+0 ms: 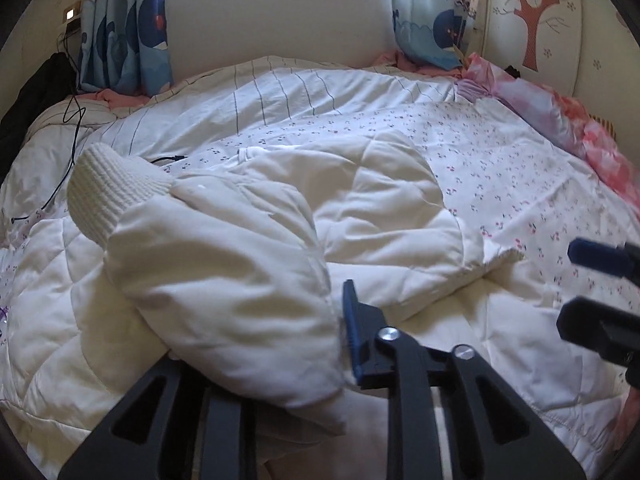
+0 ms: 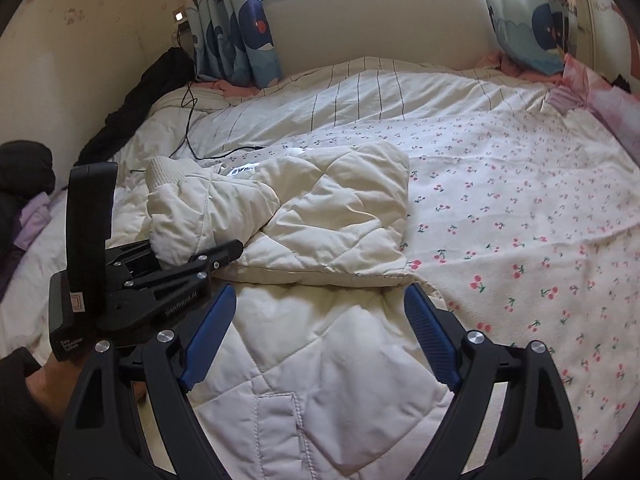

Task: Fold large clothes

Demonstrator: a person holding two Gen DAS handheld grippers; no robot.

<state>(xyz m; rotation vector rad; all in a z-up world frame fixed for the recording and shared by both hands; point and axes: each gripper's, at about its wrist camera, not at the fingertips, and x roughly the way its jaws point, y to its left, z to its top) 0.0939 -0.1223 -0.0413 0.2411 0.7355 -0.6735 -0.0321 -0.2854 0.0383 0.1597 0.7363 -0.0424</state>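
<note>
A cream quilted padded jacket (image 1: 380,208) lies on the bed, also in the right wrist view (image 2: 328,216). My left gripper (image 1: 312,332) is shut on the jacket's sleeve (image 1: 224,280), whose ribbed cuff (image 1: 108,192) sticks up at the left; the sleeve hides its left finger. It also shows in the right wrist view (image 2: 224,254), holding the sleeve (image 2: 200,212). My right gripper (image 2: 318,334) is open and empty just above the jacket's lower body (image 2: 320,380). Its fingertips (image 1: 592,256) show at the left wrist view's right edge.
The bed has a cherry-print sheet (image 2: 520,220) and a striped duvet (image 2: 380,96) behind. A black cable (image 2: 192,120) runs over the far left. Dark clothes (image 2: 24,176) lie at the left edge. Pink pillows (image 1: 560,112) line the right side. Curtains (image 1: 120,28) hang at the window.
</note>
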